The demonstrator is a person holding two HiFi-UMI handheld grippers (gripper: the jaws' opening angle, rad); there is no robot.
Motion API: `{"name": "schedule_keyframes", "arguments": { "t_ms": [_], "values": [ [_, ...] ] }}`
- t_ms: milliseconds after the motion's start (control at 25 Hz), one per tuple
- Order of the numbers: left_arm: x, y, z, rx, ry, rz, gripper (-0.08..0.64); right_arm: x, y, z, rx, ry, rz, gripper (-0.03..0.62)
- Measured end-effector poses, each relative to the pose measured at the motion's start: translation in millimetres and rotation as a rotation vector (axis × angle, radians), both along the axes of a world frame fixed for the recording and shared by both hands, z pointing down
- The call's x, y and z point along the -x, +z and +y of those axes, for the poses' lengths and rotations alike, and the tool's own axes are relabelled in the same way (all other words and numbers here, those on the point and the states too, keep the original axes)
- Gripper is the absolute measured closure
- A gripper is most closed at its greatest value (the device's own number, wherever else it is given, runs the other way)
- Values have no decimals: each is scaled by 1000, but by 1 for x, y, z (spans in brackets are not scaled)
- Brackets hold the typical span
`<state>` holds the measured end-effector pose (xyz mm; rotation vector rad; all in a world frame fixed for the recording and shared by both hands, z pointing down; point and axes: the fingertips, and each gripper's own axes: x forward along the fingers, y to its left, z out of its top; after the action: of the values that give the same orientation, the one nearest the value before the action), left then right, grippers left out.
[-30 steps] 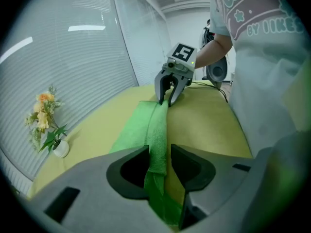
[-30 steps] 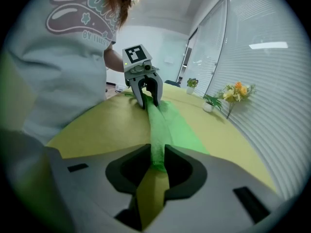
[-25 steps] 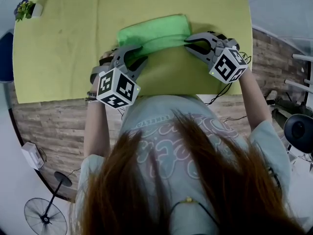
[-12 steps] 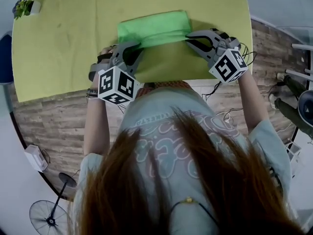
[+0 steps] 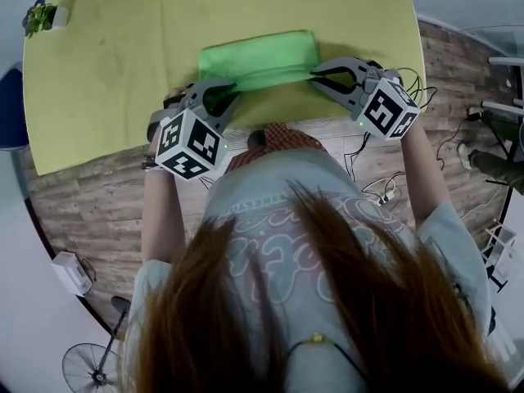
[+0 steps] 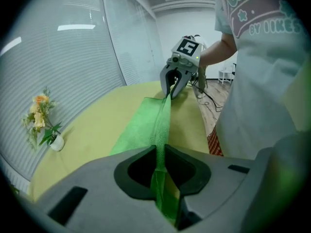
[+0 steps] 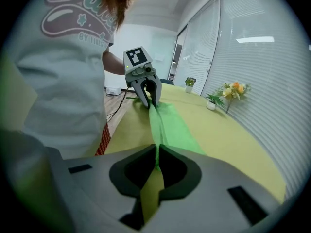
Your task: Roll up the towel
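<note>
1. A green towel (image 5: pixel 258 56) is seen in the upper middle of the head view. It is spread on the yellow-green surface (image 5: pixel 106 72), close to the surface's lower edge.
2. The towel's lower edge is raised off the surface. In both gripper views it is drawn into a taut band between the two hand-held grippers.
3. The left hand-held gripper (image 5: pixel 236 88) is clamped on the towel's lower left corner. Its jaws have just been closing, and green cloth is pinched between them.
4. The right hand-held gripper (image 5: pixel 314 75) is clamped on the towel's lower right corner. Its jaws are brought almost together on a thin fold of cloth.
5. The rest of the towel is left flat on the surface, above the raised edge.
6. A small potted plant (image 5: pixel 41 13) is placed at the surface's upper left edge, well apart from the towel.
</note>
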<state>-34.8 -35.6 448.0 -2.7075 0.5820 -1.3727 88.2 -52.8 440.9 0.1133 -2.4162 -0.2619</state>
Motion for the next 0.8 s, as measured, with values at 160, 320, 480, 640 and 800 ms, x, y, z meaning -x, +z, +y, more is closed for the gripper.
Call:
{"name": "schedule_keyframes", "arguments": {
  "t_ms": [160, 320, 480, 640, 800],
  "values": [
    [2, 0, -3, 108, 8, 27, 503, 1, 0, -5, 131, 12, -12, 566],
    [0, 1, -7, 220, 32, 20, 503, 1, -2, -13, 254, 26, -28, 566],
    [2, -2, -16, 264, 35, 12, 503, 2, 0, -23, 303, 36, -51, 566],
    [3, -3, -26, 282, 29, 17, 503, 3, 2, -32, 333, 38, -54, 566],
    [3, -3, -41, 234, 22, -3, 502, 3, 4, -40, 337, 29, -35, 566]
  ]
}}
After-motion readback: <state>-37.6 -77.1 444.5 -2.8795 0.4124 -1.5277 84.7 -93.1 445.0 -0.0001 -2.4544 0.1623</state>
